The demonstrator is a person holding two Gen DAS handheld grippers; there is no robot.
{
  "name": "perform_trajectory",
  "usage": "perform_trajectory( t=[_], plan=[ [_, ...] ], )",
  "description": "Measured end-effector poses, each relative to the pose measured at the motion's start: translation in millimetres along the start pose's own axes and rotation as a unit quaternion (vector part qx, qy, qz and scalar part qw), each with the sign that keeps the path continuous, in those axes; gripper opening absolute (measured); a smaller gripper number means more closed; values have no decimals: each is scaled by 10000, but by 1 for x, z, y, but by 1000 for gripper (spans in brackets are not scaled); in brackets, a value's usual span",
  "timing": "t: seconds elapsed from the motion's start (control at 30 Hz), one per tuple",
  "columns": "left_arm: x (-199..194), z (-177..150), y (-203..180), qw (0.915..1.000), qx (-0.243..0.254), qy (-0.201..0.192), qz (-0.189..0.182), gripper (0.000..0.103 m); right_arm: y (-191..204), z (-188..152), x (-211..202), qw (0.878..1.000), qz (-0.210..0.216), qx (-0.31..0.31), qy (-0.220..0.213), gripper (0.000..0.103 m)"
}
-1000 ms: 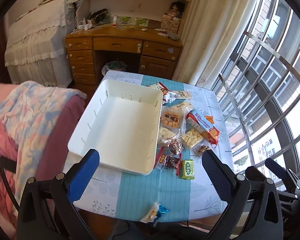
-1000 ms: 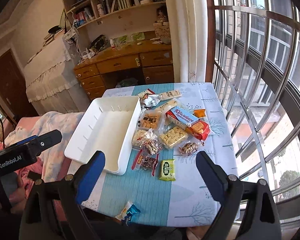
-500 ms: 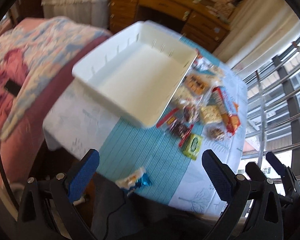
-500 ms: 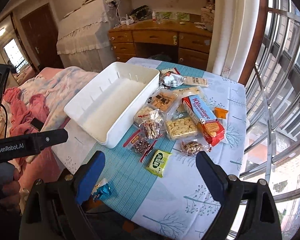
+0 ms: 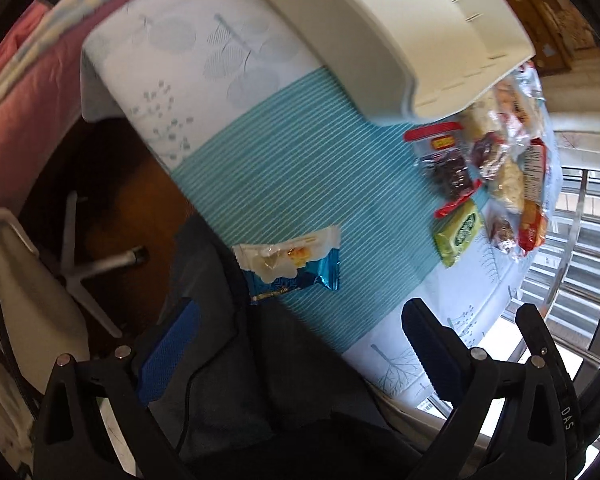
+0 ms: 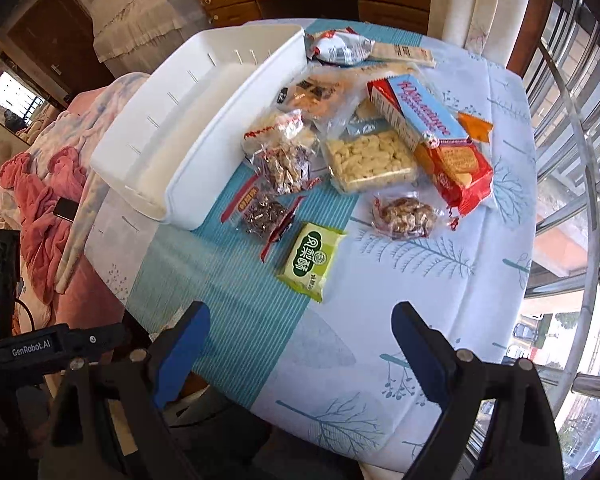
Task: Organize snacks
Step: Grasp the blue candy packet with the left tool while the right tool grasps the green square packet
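Left wrist: gripper wide above snack.

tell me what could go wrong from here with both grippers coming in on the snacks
1. The blue and white packet lies at the table's near edge, partly overhanging; a nudge from the open left gripper could knock it to the floor.
2. The snacks beside the white bin overlap, so the open right gripper may drag neighbours when lifting one.
3. The green packet lies flat on the tablecloth; the fingers might pinch cloth along with it.
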State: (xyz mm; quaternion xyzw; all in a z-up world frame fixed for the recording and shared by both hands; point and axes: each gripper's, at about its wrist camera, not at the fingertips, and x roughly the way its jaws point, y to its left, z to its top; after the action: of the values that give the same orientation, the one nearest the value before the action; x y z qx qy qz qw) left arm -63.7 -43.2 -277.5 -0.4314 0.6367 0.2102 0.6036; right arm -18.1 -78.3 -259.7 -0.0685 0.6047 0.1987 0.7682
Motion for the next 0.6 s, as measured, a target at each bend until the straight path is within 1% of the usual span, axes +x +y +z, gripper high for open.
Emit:
perform_trajectory(
  t=[0.13, 0.17, 0.23, 0.3, 0.37, 0.4, 0.47, 0.53, 0.6],
  plan=[
    [28, 0, 9, 9992, -268, 290, -117, 100, -3, -2, 23, 9998, -27, 105, 189, 91],
    [33, 1, 11, 9988, -317, 343, -137, 100, -4, -2, 30, 9997, -22, 120, 217, 87],
    [46, 2, 14, 9979, -437, 457, -158, 97, -4, 1, 40, 9995, -9, 147, 271, 83],
    [56, 4, 16, 9972, -515, 514, -190, 92, -3, 5, 51, 9993, -17, 190, 316, 81],
    [62, 9, 17, 9965, -598, 542, -235, 90, -2, 9, 60, 9991, -56, 227, 350, 77],
    [64, 11, 17, 9961, -643, 539, -266, 90, -2, 11, 65, 9988, -86, 269, 398, 76],
    [69, 17, 18, 9953, -717, 556, -328, 90, -4, 15, 72, 9978, -91, 416, 508, 71],
    [72, 22, 15, 9945, -780, 605, -346, 85, -6, 17, 79, 9967, -60, 540, 599, 68],
    [74, 26, 14, 9941, -824, 643, -301, 77, -9, 18, 84, 9958, -83, 615, 675, 66]
  ],
)
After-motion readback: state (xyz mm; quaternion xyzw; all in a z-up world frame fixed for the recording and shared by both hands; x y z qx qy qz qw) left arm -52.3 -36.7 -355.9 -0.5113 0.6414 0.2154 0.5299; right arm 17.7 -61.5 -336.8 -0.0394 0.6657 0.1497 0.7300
